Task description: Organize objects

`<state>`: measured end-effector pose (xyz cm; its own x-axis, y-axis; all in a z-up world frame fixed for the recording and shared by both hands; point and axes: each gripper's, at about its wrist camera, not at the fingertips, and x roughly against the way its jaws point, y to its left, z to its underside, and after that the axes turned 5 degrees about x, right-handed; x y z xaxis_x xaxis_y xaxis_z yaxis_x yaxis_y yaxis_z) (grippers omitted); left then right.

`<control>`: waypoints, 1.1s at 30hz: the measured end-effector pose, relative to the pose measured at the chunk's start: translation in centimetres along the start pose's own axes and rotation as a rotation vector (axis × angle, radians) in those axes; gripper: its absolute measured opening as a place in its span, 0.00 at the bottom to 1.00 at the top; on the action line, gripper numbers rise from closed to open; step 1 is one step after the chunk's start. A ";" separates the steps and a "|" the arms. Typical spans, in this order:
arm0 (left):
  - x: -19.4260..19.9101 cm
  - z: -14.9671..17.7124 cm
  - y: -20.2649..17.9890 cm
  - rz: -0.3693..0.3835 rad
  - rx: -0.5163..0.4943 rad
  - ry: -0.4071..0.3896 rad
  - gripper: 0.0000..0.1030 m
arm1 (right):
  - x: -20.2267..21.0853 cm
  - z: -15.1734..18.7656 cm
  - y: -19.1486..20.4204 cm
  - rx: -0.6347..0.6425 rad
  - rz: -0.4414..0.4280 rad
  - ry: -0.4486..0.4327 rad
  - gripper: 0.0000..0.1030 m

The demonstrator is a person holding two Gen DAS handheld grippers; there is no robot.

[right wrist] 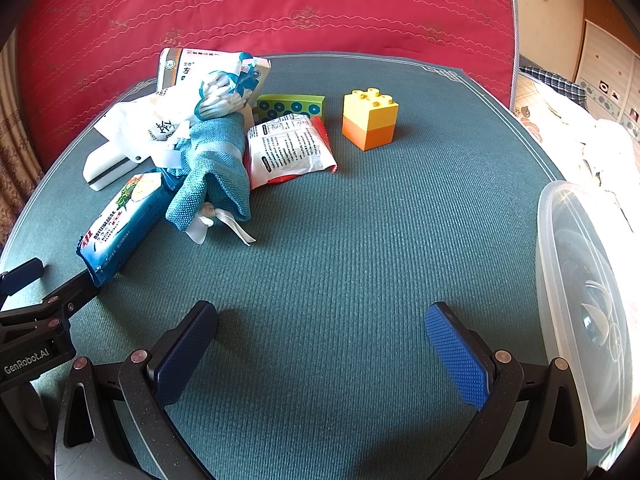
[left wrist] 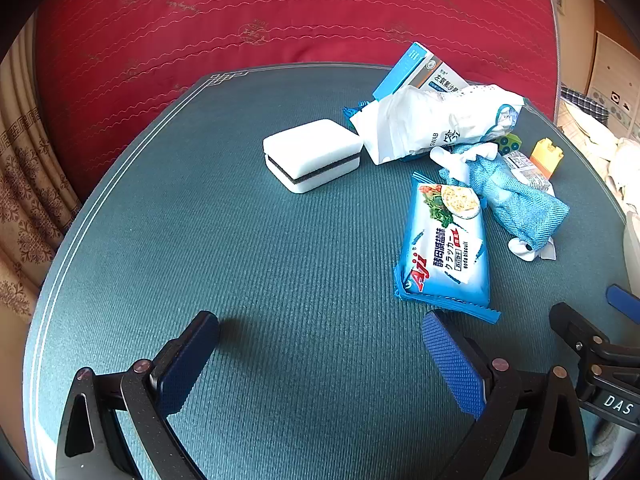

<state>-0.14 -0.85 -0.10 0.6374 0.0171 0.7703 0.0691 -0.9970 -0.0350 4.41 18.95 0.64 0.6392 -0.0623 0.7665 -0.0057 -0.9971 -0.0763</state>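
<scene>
**Q:** Left gripper (left wrist: pixel 320 354) and right gripper (right wrist: pixel 322 344): how do the jaws stand?

**A:** Both sets are spread wide, blue pads apart, with only bare teal mat (left wrist: pixel 240 260) between them; nothing is held. Each points down at the mat from the lower edge of its own view.

**Q:** Where do the objects lie?

**A:** In the left wrist view, a white sponge block (left wrist: pixel 313 155) with a dark middle layer sits alone at centre. Right of it, a heap: a blue-and-white carton (left wrist: pixel 416 68) at upper right, a crumpled white swab bag (left wrist: pixel 424 126) leaning on it, a teal cloth pouch (left wrist: pixel 516 200) below, and a blue cracker packet (left wrist: pixel 446 254) just beside the pouch.

**Q:** And the right wrist view?

**A:** That heap fills the upper left. A white-and-red sachet (right wrist: pixel 290 148) touches the pouch; a green dotted block (right wrist: pixel 292 107) lies behind it. A yellow-on-orange brick stack (right wrist: pixel 370 123) stands upright, apart, at upper centre. A clear plastic container (right wrist: pixel 584 300) occupies the right edge.
</scene>
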 end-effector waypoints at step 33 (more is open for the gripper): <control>0.5 -2.2 -1.7 0.105 -0.002 -0.028 1.00 | 0.2 -0.3 0.2 0.001 -0.008 0.000 1.00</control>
<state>-1.65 0.69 1.75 0.6620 -0.0850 0.7446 -0.0003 -0.9936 -0.1131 4.31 18.73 0.95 0.6395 -0.0543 0.7668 0.0002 -0.9975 -0.0709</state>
